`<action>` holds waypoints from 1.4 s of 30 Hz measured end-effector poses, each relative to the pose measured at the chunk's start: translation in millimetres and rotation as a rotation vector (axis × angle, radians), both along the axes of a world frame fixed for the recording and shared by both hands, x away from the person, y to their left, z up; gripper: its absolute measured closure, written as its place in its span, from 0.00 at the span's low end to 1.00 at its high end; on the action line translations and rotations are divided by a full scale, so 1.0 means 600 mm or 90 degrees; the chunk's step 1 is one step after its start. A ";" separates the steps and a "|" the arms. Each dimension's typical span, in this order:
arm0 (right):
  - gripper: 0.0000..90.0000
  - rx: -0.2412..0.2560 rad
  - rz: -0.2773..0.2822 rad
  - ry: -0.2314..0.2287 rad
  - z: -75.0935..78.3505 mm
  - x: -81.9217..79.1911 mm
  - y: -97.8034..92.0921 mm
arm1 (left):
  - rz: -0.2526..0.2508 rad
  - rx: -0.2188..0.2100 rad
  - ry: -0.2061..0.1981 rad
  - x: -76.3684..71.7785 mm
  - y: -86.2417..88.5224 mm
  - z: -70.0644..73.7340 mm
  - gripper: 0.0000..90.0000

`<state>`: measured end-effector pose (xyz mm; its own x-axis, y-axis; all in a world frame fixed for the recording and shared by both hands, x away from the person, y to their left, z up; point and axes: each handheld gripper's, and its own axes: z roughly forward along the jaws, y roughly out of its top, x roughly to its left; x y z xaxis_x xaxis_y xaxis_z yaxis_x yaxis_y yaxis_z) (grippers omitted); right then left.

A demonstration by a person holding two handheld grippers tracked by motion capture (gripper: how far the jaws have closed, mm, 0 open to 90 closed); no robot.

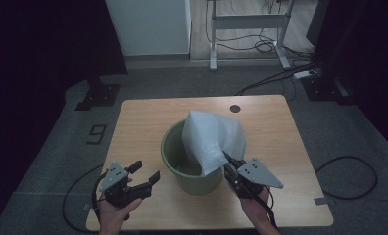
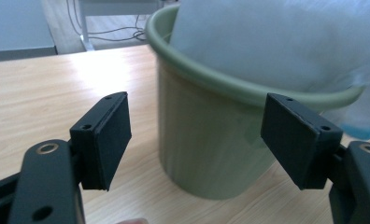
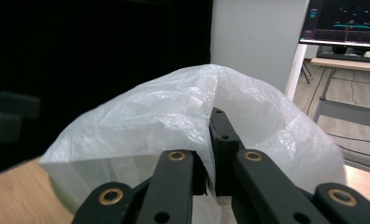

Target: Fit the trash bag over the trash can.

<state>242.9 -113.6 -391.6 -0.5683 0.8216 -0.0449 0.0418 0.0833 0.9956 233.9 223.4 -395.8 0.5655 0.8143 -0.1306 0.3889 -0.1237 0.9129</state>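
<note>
Bench (image 1: 148, 122): a light wooden top with rounded corners, seen from above; a small dark round hole sits near its far edge.
Bucket (image 1: 175, 156): a green round bucket standing upright near the middle of the bench, a little toward the near edge. In the left claw view its rim and wall fill the space ahead.
Bag (image 1: 211, 137): a thin, translucent white plastic bag, rising out of the bucket in a peak and draping over the rim on the side nearest the right claw.
Right claw (image 1: 230, 163): at the bucket's near right side, jaws pinched together on a fold of the bag; a hand holds it from the near edge.
Left claw (image 1: 145, 172): near the bench's near left corner, jaws spread wide with nothing between them, pointing at the bucket, close to it but apart.
</note>
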 end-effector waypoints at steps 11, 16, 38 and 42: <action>0.95 -0.014 0.014 0.002 -0.005 -0.004 0.011 | 0.011 -0.027 0.000 0.007 -0.030 0.031 0.26; 0.95 -0.021 0.015 0.000 -0.005 -0.005 0.014 | 0.017 -0.036 -0.005 0.007 -0.040 0.040 0.25; 0.94 -0.053 0.026 0.006 0.003 -0.001 0.037 | -0.018 -0.053 -0.014 0.009 -0.117 0.077 0.23; 0.94 -0.053 0.026 0.008 0.003 -0.001 0.038 | -0.034 -0.049 -0.008 0.011 -0.134 0.077 0.23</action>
